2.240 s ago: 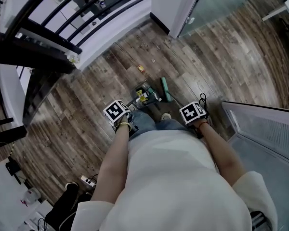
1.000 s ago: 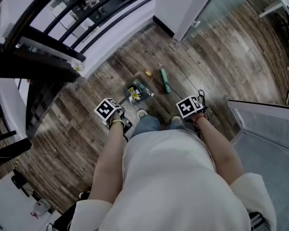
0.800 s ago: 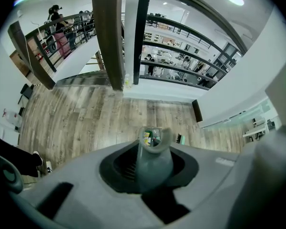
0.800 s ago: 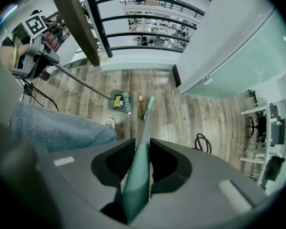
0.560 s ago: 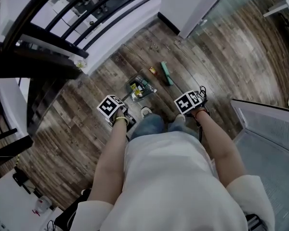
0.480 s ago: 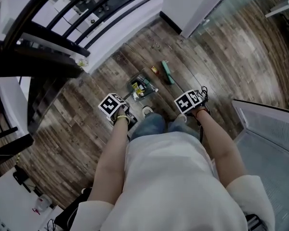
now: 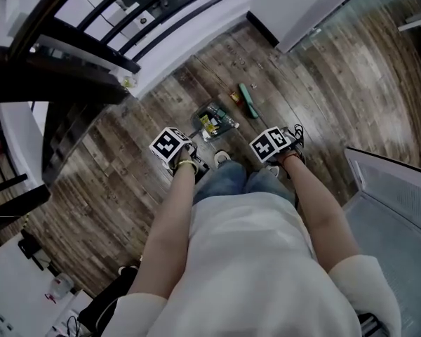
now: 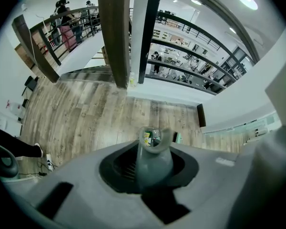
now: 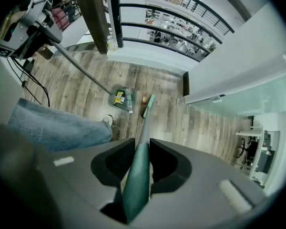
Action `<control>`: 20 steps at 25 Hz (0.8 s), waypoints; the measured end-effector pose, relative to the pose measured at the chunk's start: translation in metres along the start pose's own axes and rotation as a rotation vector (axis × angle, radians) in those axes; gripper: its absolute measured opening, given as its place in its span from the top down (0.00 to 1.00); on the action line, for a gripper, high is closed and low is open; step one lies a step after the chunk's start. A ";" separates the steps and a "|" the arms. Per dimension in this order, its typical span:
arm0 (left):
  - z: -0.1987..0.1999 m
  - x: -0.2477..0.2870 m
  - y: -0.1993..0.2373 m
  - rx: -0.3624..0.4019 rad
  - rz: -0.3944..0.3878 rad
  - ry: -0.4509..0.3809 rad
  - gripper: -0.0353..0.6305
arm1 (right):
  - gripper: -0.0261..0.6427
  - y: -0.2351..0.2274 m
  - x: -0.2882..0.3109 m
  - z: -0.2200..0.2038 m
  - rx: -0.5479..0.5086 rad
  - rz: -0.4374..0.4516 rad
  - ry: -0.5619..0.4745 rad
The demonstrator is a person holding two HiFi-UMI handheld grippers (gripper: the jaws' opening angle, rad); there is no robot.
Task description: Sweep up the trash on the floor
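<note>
Left of the dustpan (image 7: 216,120) the floor (image 7: 112,167) lies open. Beyond the dustpan a railing (image 7: 91,48) bars passage, and just right of it lies the broom (image 7: 249,100).

the bits (image 7: 209,123) lying in the dustpan (image 7: 223,112) are too small to name, as is the yellowish scrap (image 7: 234,97) beside the broom head (image 7: 250,101). in the left gripper view the dustpan handle (image 8: 152,156) is blurred.
</note>
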State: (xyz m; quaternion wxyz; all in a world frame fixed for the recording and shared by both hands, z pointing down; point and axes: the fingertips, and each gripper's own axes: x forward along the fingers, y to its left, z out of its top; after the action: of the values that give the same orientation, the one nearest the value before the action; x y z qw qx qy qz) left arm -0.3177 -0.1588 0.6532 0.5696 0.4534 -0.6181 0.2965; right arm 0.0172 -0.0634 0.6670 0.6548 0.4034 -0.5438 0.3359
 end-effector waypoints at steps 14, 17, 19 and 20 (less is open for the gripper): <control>0.007 0.000 0.005 0.004 0.000 0.003 0.81 | 0.81 0.040 -0.005 0.007 -0.174 -0.018 0.021; 0.006 0.000 0.006 0.002 -0.002 0.007 0.81 | 0.81 0.044 -0.005 0.006 -0.194 -0.019 0.022; 0.006 0.001 0.006 0.003 -0.002 0.003 0.81 | 0.81 0.046 -0.005 0.004 -0.208 -0.019 0.021; 0.006 0.001 0.005 0.005 -0.001 0.000 0.81 | 0.81 0.046 -0.005 0.003 -0.215 -0.019 0.020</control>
State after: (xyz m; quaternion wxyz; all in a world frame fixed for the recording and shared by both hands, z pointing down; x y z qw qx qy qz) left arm -0.3250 -0.1621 0.6538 0.5685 0.4551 -0.6173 0.2977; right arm -0.0261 -0.0456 0.6695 0.7029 0.3327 -0.5661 0.2733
